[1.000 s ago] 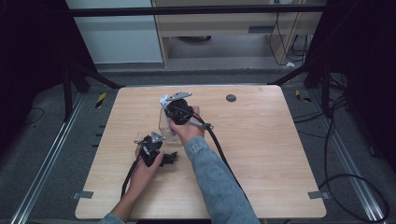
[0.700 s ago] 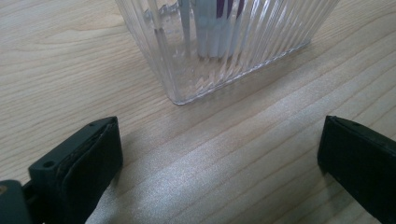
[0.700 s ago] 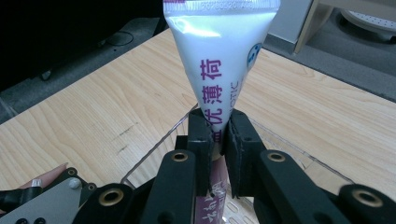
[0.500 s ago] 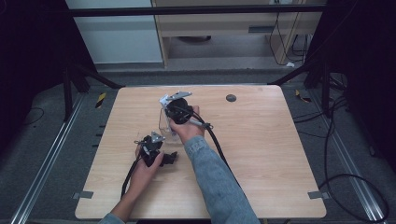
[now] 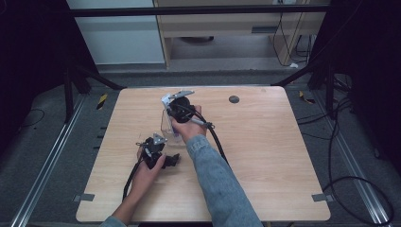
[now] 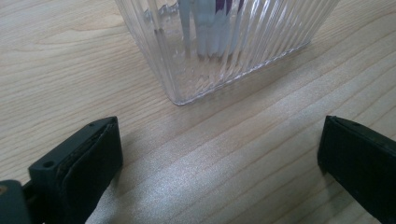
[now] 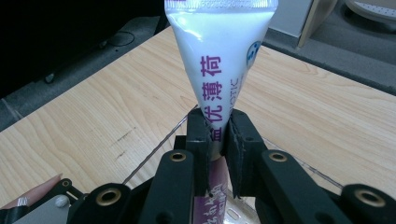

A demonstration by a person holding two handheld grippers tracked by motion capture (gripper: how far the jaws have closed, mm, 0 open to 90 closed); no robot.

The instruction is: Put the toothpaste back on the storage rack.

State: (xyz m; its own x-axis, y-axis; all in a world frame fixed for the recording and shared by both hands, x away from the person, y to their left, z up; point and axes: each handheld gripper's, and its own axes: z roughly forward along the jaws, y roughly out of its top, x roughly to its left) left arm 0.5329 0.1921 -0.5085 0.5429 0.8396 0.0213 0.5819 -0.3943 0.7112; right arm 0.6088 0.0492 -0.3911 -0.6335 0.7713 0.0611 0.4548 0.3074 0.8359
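Toothpaste tube (image 7: 219,70), white, soft plastic, stands in ribbed clear holder (image 6: 224,46).

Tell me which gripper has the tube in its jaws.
The right gripper: its jaws are shut on the white tube above the clear ribbed cup. The left gripper is open on the table, holding nothing.
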